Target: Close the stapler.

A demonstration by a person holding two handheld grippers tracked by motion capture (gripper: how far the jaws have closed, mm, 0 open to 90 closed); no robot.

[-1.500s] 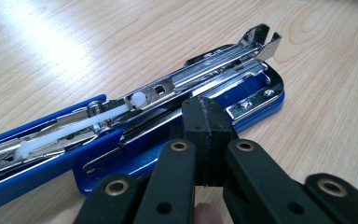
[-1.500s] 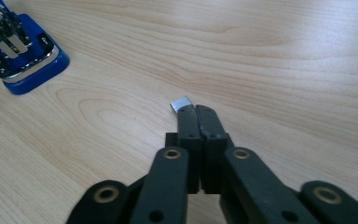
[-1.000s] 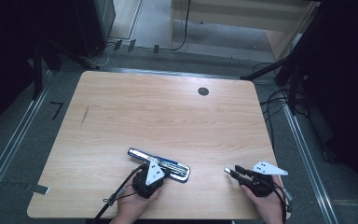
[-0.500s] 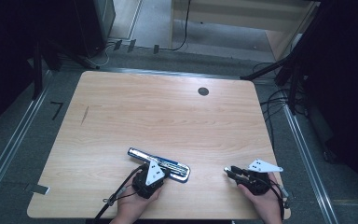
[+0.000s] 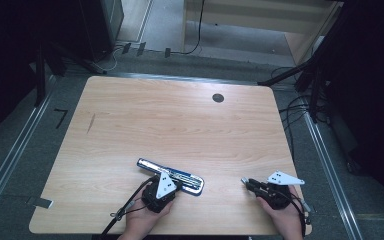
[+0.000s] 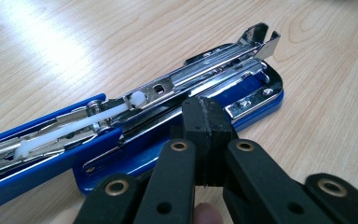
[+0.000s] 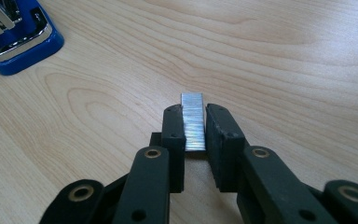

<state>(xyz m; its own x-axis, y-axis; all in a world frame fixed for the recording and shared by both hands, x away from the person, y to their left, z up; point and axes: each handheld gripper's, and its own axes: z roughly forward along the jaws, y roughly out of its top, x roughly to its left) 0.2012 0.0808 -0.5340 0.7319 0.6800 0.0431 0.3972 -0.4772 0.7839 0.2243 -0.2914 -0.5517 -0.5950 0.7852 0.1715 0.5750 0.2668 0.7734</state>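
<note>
Blue stapler [image 5: 170, 175] lies opened flat on the wooden counter [image 5: 180, 125], near the front edge, a little left of centre. Its chrome magazine [image 6: 205, 74] faces up, with the white pusher rod [image 6: 74, 126] visible in the channel.

Left tongs [image 6: 207, 126]: pressed together, tips resting against the stapler's blue base beside the magazine. Nothing between the pads. In the high view the left tongs [image 5: 172, 184] sit at the stapler's near side.

Right tongs [image 7: 195, 126]: jaws have just been closing, and a strip of staples [image 7: 192, 122] stands between them. Both pads appear to touch the strip's sides, so it is pinched. The strip sits low over the counter; contact cannot be told. In the high view the right tongs [image 5: 247, 184] are well to the right of the stapler, apart from it.
</note>
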